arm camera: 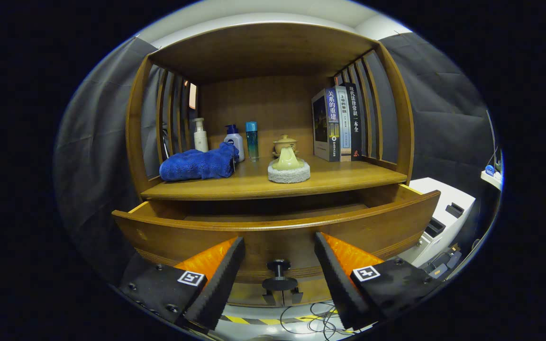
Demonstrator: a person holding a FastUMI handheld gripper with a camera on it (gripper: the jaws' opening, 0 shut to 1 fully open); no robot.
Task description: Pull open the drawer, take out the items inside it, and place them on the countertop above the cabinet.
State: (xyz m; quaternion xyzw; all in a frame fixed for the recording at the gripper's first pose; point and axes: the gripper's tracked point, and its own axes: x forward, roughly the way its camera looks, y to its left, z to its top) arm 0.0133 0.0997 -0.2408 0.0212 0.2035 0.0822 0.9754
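The wooden drawer (277, 227) below the countertop stands pulled out, and its inside floor shows bare as far as I can see. Its black knob (279, 274) sits on the drawer front, between my two fingers. My gripper (280, 244) is open, with nothing between the foam pads, just in front of the drawer front. On the countertop (339, 177) lie a folded blue towel (199, 164) at the left and a round grey sponge (288, 173) with a yellow-green piece on top of it near the middle.
At the back of the countertop stand a white pump bottle (200, 135), a blue-capped white bottle (234, 139), a teal bottle (252, 140), a small lidded pot (285, 142) and several books (337, 124). A white unit (439, 213) stands right of the cabinet. Cables (311, 319) lie on the floor.
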